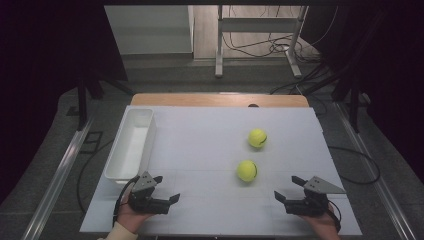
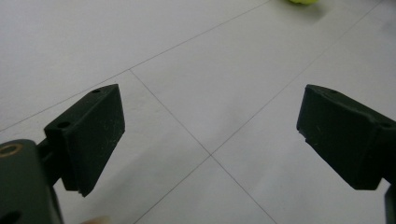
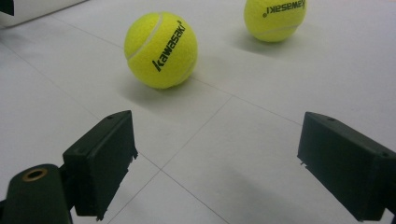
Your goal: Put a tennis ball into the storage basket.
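Nearest the lens, two black jaws of the left gripper [image 2: 210, 140] spread wide apart, nothing between them, only bare white table surface [image 2: 187, 56] crossed by thin seam lines. Far beyond the right-hand jaw, at the top edge, a sliver of yellow ball [image 2: 302, 2].

Seen from above, left gripper [image 1: 167, 189] low over the near left corner of the table [image 1: 200, 145], held from beneath by a left hand [image 1: 129, 216], jaws pointing right and slightly away, parted and empty. Just behind that gripper, a long white bin [image 1: 131, 144] lying along the left edge, nothing visible inside.

Further right, two yellow tennis balls resting on the surface, well apart from both grippers: nearer ball [image 1: 247, 170] ahead and left of the right jaws, farther ball [image 1: 257, 138] just beyond it. "Kawasaki" printed in dark letters on each, readable on the nearer ball [image 3: 160, 50] and, upside down, on the farther ball [image 3: 275, 18].

Right gripper [image 1: 289, 189] at the near right corner, held by a right hand [image 1: 324, 224], jaws pointing left and away toward the balls. From its own camera, right gripper [image 3: 217, 163] spread wide, gripping nothing, nearer ball just beyond the left-hand jaw, touching neither.
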Motion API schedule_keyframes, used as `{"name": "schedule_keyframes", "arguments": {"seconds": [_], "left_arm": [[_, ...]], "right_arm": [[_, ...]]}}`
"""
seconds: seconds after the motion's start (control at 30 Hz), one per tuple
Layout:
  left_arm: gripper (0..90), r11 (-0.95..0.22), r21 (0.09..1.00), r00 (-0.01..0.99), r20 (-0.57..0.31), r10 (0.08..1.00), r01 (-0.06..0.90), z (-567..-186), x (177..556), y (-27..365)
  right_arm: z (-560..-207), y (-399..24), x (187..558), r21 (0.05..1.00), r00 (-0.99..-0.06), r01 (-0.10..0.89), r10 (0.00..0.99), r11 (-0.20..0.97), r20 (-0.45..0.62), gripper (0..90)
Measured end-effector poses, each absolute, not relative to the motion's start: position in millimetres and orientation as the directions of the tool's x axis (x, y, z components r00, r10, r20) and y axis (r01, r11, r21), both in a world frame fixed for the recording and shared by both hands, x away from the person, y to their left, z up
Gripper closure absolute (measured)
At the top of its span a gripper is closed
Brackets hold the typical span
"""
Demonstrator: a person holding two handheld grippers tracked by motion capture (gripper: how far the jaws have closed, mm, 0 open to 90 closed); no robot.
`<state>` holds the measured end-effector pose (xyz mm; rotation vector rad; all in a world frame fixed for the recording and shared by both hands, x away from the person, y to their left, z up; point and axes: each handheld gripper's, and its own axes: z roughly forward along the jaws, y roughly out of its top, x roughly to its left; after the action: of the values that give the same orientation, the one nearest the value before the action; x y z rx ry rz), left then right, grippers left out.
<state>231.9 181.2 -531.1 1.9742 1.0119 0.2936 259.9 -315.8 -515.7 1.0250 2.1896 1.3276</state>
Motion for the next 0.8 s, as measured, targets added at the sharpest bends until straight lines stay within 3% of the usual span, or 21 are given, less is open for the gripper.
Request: {"name": "schedule_keyframes", "arguments": {"seconds": [0.8], "left_arm": [[8.9,-0.318,0.787,0.649,-0.133,0.749,0.529,-530.3,234.9,173.5]], "right_arm": [[-516.7,-304.2,265.0,0.863,-0.671,0.389,0.741,0.321,0.027,12.5]]}}
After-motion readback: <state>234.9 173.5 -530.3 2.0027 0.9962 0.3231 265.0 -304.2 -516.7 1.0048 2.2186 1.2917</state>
